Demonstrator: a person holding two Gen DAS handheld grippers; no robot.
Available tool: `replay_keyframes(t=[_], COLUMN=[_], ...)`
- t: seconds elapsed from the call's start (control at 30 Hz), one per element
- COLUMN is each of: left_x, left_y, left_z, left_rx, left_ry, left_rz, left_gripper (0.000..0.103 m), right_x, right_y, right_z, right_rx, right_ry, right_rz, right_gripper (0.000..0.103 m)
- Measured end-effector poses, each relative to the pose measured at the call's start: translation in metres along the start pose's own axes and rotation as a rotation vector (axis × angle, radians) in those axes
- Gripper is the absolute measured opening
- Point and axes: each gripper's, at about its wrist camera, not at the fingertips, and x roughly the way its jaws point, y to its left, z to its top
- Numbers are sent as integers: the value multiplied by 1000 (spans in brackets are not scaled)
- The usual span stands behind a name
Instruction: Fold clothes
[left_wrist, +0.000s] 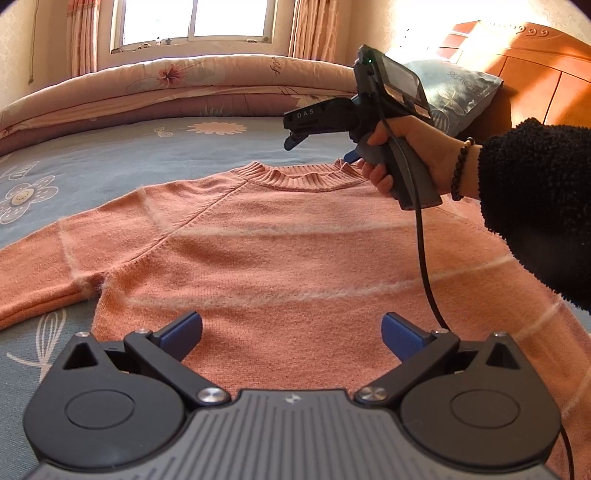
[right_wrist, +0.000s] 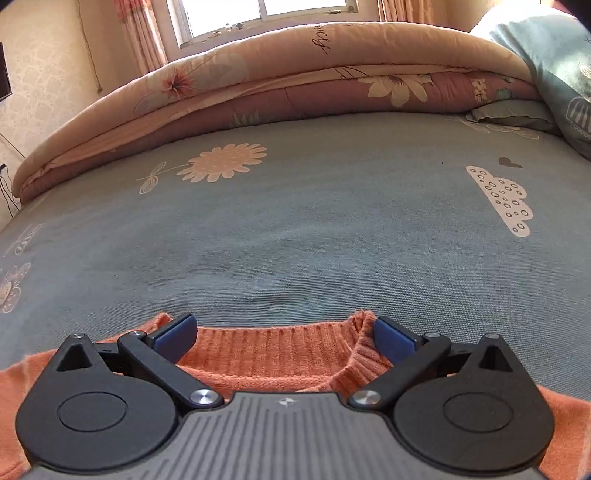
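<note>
Orange knit sweater (left_wrist: 280, 254) lies flat on the bed (left_wrist: 122, 155) (front up); left gripper (left_wrist: 291, 334) gapes over its hem, right gripper (right_wrist: 286, 338) spread wide at the collar.

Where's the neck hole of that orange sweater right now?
The ribbed collar sits at the sweater's far end on the blue bedsheet, directly under the open right gripper, shown in both views.

Sweater (left_wrist: 280, 251) flat on bed sheet (right_wrist: 295, 221), collar (right_wrist: 273, 350) toward rolled quilt (right_wrist: 258, 74) at far edge; pillow (left_wrist: 458, 92) far right, before headboard (left_wrist: 535, 66); window (left_wrist: 195, 18) behind quilt.
</note>
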Motion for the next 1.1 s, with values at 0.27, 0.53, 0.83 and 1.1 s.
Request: replay_keyframes(t=[0.27,0.53,0.83,1.1], left_x=[-6,0,-4,-14], left_y=[-4,4,11,27], left_z=[0,-2,-2,4], left_rx=[37,23,17,-3], left_ry=[7,34,25,-13], left_rz=[26,23,45,89], left_gripper=[103,102,103,102], right_x=[-28,21,27,65], right_y=[79,146,191,190], right_z=[-16,-45,-34,-26], right_rx=[-170,-348,-455,-398], right_ry=[163,265,238,208], right_rz=[260,276,221,127], right_gripper=[103,103,103,103])
